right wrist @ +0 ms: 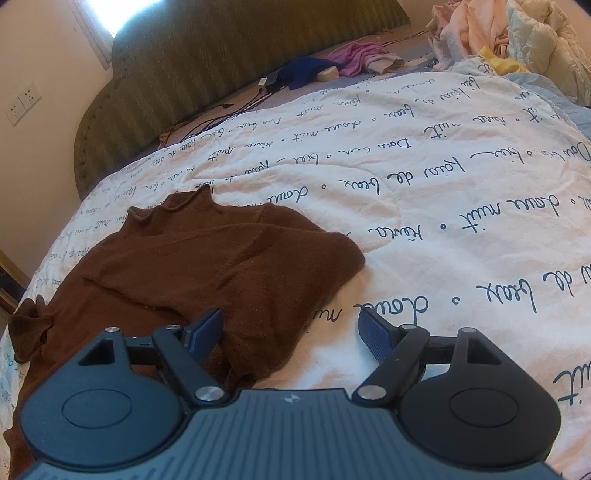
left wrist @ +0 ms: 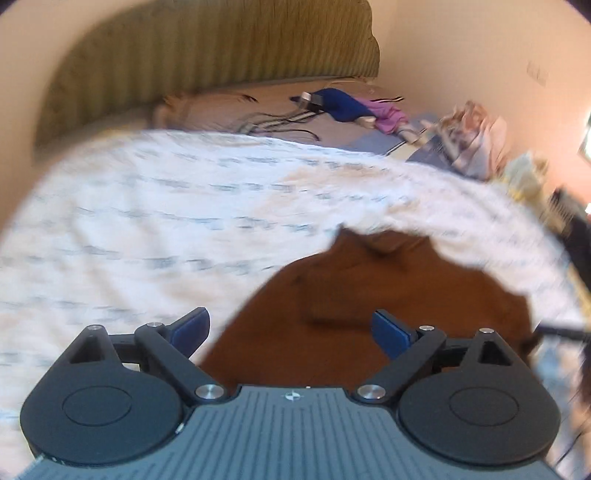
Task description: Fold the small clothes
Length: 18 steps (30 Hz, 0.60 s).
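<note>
So the whole thing happens on a bed, covered by a white quilt (right wrist: 424,229) printed all over with dark cursive script; it's upside down from the right wrist view, and I can only half make out bits like "de", "nuit" and "it", so I wouldn't trust a full reading. Behind it there's a padded olive-green striped headboard (right wrist: 207,74) against a cream wall, with a white socket plate (right wrist: 22,103) on the left and a bright window (right wrist: 122,11) up top. Near the head of the bed sit a dark blue garment (right wrist: 306,72), a purple one (right wrist: 354,55) and some dark cables (right wrist: 229,110), plus a heap of pale laundry (right wrist: 509,37) in the far right corner. The brown sweater (right wrist: 207,266) lies flat on the quilt, collar pointing toward the headboard. The right gripper (right wrist: 291,334) has its fingers spread with nothing pinched, left finger over the sweater's hem and right finger over bare quilt. The left gripper (left wrist: 291,330) is blurry but also spread wide above the brown fabric, gripping nothing.
</note>
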{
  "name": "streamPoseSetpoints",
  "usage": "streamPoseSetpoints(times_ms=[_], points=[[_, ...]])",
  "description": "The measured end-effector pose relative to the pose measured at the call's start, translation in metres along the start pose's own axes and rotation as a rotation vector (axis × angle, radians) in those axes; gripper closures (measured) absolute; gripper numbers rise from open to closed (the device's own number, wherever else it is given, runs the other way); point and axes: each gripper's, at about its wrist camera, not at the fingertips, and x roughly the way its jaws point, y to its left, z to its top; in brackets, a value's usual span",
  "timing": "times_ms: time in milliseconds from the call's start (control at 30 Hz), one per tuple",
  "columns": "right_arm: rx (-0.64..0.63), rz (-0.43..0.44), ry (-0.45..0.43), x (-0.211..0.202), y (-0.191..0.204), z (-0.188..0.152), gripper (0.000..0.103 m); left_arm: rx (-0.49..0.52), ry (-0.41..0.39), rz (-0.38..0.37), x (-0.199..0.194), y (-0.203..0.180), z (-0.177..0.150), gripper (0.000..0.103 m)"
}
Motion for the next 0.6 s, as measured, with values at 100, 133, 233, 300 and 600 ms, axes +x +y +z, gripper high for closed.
streamPoseSetpoints(times_ms=[100, 133, 233, 300, 600], points=[[-0.002, 0.002, 0.003, -0.002, 0.001, -0.003, 0.023, -0.155, 0.111, -0.075, 0.064, -0.004, 0.009, 0.032], [-0.006, 0.003, 0.005, -0.002, 0.002, -0.005, 0.023, -0.195, 0.143, -0.078, 0.081, -0.005, 0.009, 0.041], [-0.013, 0.006, 0.006, -0.005, 0.003, -0.009, 0.023, -0.260, 0.191, -0.072, 0.122, 0.009, -0.002, 0.044], [-0.021, 0.012, 0.006, -0.006, 0.004, -0.010, 0.023, -0.298, 0.195, -0.093, 0.134, 0.014, -0.004, 0.054], [0.006, 0.036, -0.010, 0.005, 0.005, -0.014, 0.023, -0.390, 0.201, -0.161, 0.113, 0.026, -0.017, 0.094]])
